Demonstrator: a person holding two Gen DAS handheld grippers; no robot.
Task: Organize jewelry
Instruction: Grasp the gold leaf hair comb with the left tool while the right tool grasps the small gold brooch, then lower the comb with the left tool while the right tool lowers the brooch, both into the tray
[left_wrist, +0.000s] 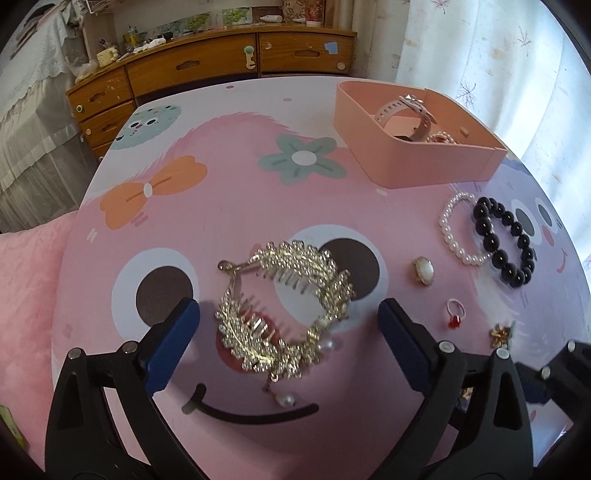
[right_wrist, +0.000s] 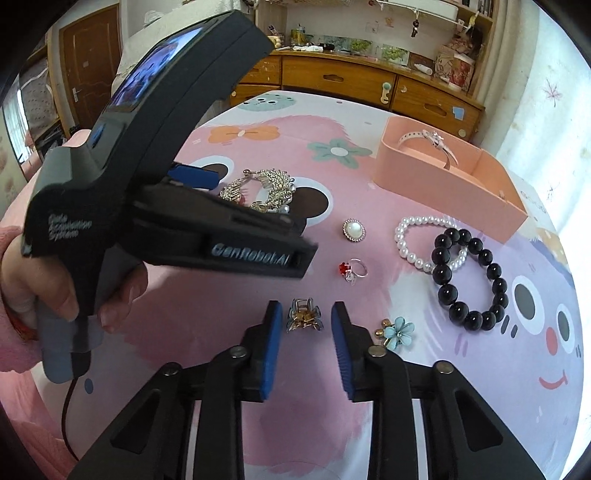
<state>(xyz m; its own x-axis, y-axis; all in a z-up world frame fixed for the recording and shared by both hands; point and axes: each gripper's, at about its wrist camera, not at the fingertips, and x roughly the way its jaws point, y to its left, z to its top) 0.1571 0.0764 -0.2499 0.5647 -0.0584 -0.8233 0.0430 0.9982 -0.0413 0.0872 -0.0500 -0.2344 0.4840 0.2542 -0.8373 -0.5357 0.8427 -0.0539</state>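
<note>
1. Left gripper (left_wrist: 288, 314) spread wide, its blue pads either side of the gold rhinestone hair clip (left_wrist: 284, 306) lying on the pink cartoon table (left_wrist: 240, 177), touching nothing.
2. Right gripper (right_wrist: 303, 314) parted too, flanking a small gold claw clip (right_wrist: 303, 315).
3. Far right, the pink box (left_wrist: 424, 162) holds a pink watch (left_wrist: 406, 110).
4. Near that box: pearl bracelet (right_wrist: 417, 240) overlapping the black bead bracelet (right_wrist: 469, 280).

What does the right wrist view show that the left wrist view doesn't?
Only the right wrist view: the blue flower clip and the person's left hand. Only the left wrist view: beads inside the pink box. Both show the rhinestone hair comb, pearl bracelet, black bead bracelet, red-stone ring and watch.
</note>
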